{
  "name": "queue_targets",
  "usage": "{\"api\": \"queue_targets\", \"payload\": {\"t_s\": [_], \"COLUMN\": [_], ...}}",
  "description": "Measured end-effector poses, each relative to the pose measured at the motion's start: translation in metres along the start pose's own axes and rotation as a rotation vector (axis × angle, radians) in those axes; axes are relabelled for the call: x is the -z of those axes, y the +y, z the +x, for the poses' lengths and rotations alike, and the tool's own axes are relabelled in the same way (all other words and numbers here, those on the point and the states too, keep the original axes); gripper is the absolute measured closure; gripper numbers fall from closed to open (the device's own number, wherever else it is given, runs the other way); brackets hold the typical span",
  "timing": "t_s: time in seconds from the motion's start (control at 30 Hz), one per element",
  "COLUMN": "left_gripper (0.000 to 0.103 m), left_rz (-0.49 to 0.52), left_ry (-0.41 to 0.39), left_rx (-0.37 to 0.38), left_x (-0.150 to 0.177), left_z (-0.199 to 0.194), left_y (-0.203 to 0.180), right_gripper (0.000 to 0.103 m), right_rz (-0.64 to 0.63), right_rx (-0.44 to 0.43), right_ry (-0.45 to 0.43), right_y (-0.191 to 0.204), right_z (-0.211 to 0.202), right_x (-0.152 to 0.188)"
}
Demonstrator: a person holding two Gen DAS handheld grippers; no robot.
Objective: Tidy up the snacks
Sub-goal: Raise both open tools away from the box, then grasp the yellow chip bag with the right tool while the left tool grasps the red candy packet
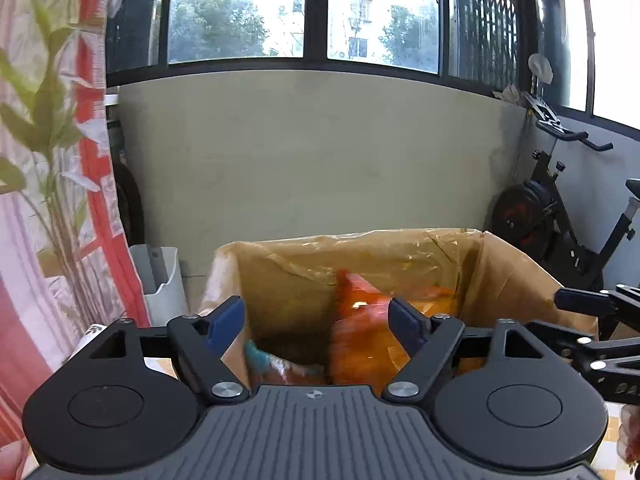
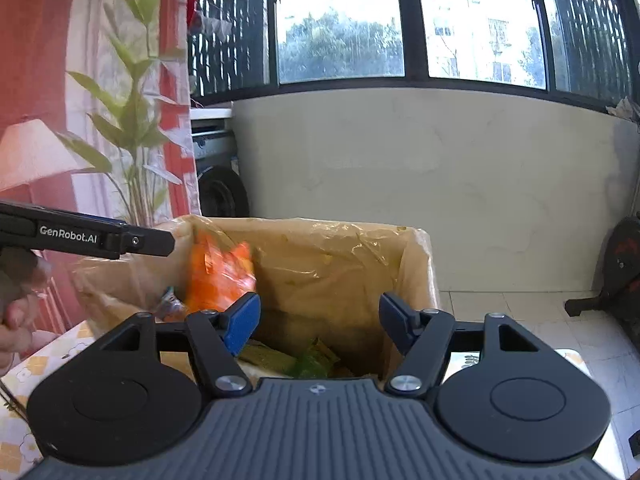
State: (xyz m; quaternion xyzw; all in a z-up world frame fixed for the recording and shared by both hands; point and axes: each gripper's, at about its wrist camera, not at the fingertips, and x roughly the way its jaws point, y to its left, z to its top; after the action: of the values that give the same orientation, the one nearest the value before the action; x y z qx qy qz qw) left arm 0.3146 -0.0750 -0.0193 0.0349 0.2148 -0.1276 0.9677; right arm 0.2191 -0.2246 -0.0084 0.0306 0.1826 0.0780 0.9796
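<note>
A cardboard box (image 1: 296, 268) lined with clear plastic stands open below both grippers. An orange snack bag (image 1: 360, 336), blurred, sits inside it on the left half. My left gripper (image 1: 316, 316) is open above the box; the bag shows between and beyond its blue pads, and neither pad presses on it. My right gripper (image 2: 318, 316) is open over the box's (image 2: 340, 264) right half with nothing between its fingers. Below it lie green and yellow packets (image 2: 304, 360). The orange bag (image 2: 220, 276) appears left of it, under a left-gripper finger (image 2: 120, 240).
An exercise bike (image 1: 560, 216) stands to the right of the box and a white bin (image 1: 160, 280) to its left. A red printed curtain and a leafy plant (image 2: 132, 120) fill the left side. The box rests on a flower-patterned tablecloth (image 2: 24, 376). A hand (image 2: 16, 308) grips the left tool.
</note>
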Motion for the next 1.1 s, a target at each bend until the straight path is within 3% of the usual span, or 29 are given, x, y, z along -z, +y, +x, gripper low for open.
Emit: {"api": "queue_targets", "payload": {"t_s": [0.13, 0.37, 0.57, 0.73, 0.93, 1.1], "left_gripper": [0.022, 0.022, 0.022, 0.022, 0.022, 0.022], "left_rz": [-0.01, -0.029, -0.026, -0.052, -0.092, -0.087], "left_ry": [-0.013, -0.031, -0.029, 0.008, 0.061, 0.091], "left_rx": [-0.002, -0.006, 0.016, 0.018, 0.027, 0.029], "left_x": [0.009, 0.011, 0.031, 0.056, 0.087, 0.107], "left_z": [-0.023, -0.057, -0.082, -0.074, -0.057, -0.05], "left_y": [0.011, 0.026, 0.042, 0.055, 0.061, 0.06], "right_gripper": [0.024, 0.021, 0.017, 0.013, 0.009, 0.009], "right_rz": [0.001, -0.044, -0.115, -0.214, -0.302, -0.317], "right_rx": [-0.025, -0.043, -0.061, -0.061, -0.121, -0.075], "right_ry": [-0.032, -0.008, 0.077, 0.181, 0.281, 0.302], "right_y": [0.006, 0.025, 0.037, 0.049, 0.07, 0.072], "right_z": [-0.021, -0.051, -0.06, -0.049, -0.024, -0.005], "right_x": [0.005, 0.019, 0.053, 0.084, 0.111, 0.124]}}
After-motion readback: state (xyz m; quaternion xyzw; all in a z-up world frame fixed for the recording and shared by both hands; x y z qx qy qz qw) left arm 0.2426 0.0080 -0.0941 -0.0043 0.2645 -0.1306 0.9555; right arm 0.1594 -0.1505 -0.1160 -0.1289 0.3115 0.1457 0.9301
